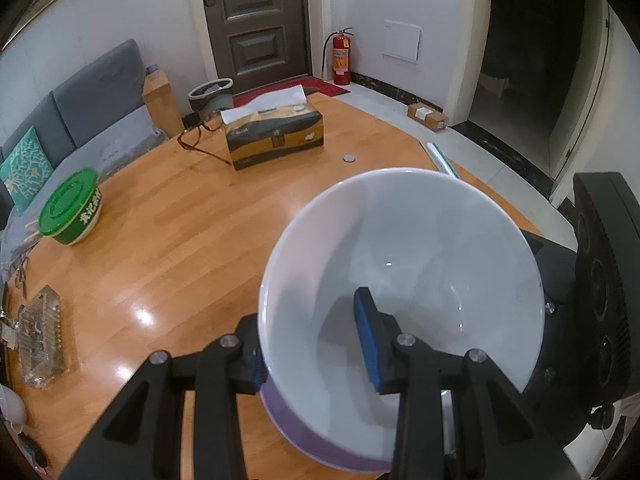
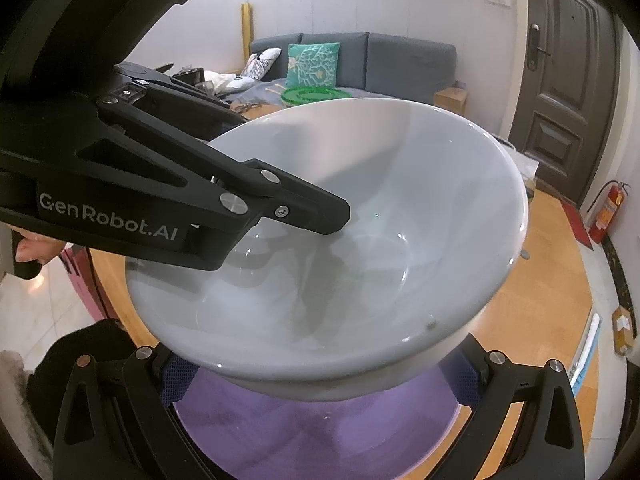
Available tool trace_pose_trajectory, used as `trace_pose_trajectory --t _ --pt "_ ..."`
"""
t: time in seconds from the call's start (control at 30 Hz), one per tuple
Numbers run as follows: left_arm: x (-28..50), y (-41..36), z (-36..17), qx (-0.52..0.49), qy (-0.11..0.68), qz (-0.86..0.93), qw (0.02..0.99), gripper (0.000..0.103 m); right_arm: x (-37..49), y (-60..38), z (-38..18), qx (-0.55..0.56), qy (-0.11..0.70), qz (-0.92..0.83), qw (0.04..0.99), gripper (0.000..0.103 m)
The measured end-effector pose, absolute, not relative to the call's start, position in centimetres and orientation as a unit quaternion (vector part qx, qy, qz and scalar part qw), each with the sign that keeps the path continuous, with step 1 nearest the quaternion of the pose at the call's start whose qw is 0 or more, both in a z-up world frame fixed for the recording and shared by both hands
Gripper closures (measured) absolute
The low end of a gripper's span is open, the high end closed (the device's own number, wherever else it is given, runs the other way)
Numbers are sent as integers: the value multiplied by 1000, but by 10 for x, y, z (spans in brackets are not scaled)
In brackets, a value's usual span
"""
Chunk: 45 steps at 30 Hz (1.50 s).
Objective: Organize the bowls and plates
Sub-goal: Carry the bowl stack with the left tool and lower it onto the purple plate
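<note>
I have the white bowl pinched by its near wall in the left gripper: one blue pad sits inside the bowl, the other finger presses from outside, so the jaws are clamped on the rim. The bowl rides tilted ahead of that gripper, above the wooden table.

From the right wrist the same white bowl fills the view directly ahead, with the left gripper reaching in from the left side. Below the bowl, between my right gripper's two fingers, lies a purple plate or shallow dish (I cannot say which from this angle). The fingers stand wide on either side of it; whether they actually grip it I cannot tell, since the contact points are hidden by the bowl.

My reading: this is the stacking step, the bowl coming down onto the purple piece. Whether its base already touches is hidden. The next move calls for levelling the bowl, centring it over the purple surface, lowering gently, then easing the left jaws apart and lifting the inner pad clear without dragging the wall.

Farther off sit a tissue box, a green-lidded tub and a pair of glasses, well clear.
</note>
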<state>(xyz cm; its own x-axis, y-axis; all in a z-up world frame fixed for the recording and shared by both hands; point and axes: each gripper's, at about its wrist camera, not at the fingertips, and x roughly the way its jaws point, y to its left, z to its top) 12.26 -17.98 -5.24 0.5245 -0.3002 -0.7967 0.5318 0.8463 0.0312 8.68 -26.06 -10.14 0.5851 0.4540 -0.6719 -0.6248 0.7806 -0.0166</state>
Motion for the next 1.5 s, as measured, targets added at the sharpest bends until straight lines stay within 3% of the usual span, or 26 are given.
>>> trace_pose_trajectory --t 1.5 --pt "131 -188 -87 114 465 -260 838 68 132 -221 -134 -113 387 297 866 4"
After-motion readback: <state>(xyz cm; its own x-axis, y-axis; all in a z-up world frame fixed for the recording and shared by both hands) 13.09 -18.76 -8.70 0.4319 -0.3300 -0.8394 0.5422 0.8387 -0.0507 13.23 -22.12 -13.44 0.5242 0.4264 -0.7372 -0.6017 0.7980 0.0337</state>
